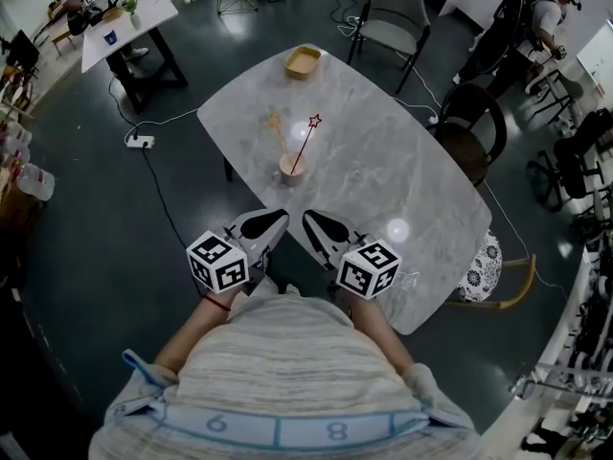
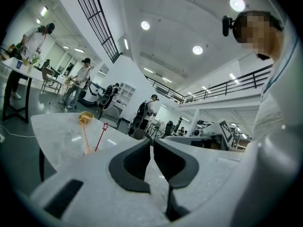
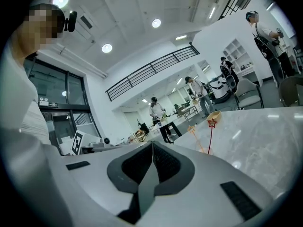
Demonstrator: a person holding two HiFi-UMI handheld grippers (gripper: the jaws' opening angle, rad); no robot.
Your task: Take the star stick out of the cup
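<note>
Jaws pressed together, empty, on left gripper (image 1: 280, 218) and right gripper (image 1: 309, 218); well ahead, star stick (image 1: 305, 143) in cup (image 1: 291, 170) looks light, thin: pinch mid-shaft.

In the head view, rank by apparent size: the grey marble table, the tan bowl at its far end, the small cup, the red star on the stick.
1. grey marble table
2. tan bowl
3. small cup, slightly smaller than the bowl
4. red star, smallest
</note>
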